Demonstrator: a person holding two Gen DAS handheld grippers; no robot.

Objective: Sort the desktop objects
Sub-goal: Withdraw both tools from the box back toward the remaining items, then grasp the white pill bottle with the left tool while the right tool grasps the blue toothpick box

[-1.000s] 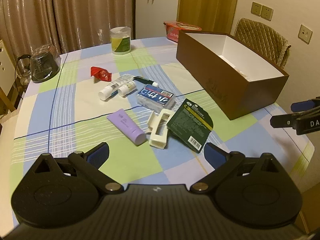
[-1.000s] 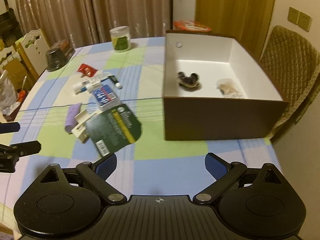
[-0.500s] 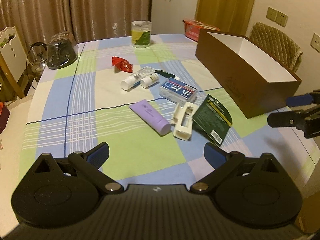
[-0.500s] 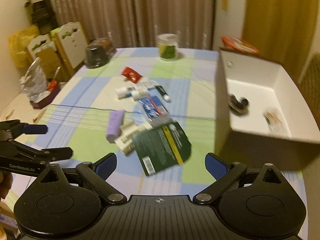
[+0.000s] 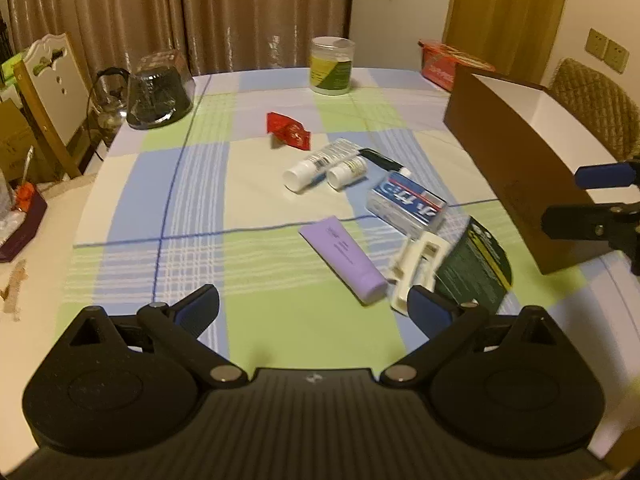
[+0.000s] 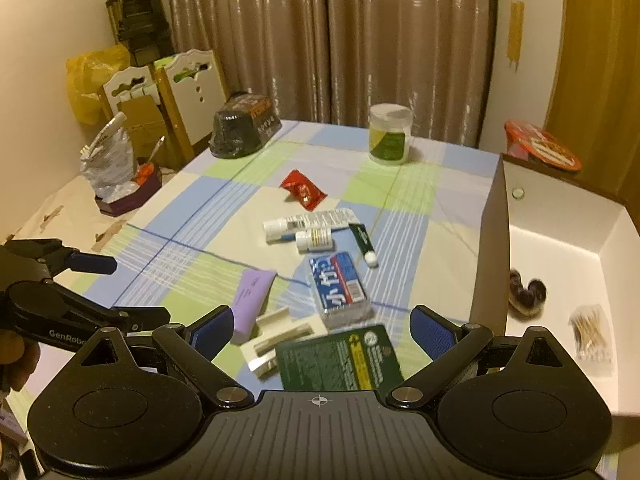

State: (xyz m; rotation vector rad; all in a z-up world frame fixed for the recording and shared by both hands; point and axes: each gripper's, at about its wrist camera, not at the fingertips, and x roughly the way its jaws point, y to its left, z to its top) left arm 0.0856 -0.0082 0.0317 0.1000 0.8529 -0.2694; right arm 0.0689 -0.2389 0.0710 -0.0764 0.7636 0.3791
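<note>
Checked tablecloth (image 5: pixel 192 184) — tubes (image 5: pixel 316 164), box (image 5: pixel 516 184), packets (image 5: pixel 289 131).

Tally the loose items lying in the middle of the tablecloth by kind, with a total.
Tubes: 4 (purple tube, long white tube, short white tube, dark green tube)
Red packet: 1
Blue box: 1
White holder: 1
Green card pack: 1
Total: 8

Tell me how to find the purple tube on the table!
Start at the big brown box on the checked tablecloth, then look at the pile of small things beside it. The purple tube lies flat at the pile's near edge, next to a white plastic holder. It is the only purple thing; the other tubes are white.
</note>
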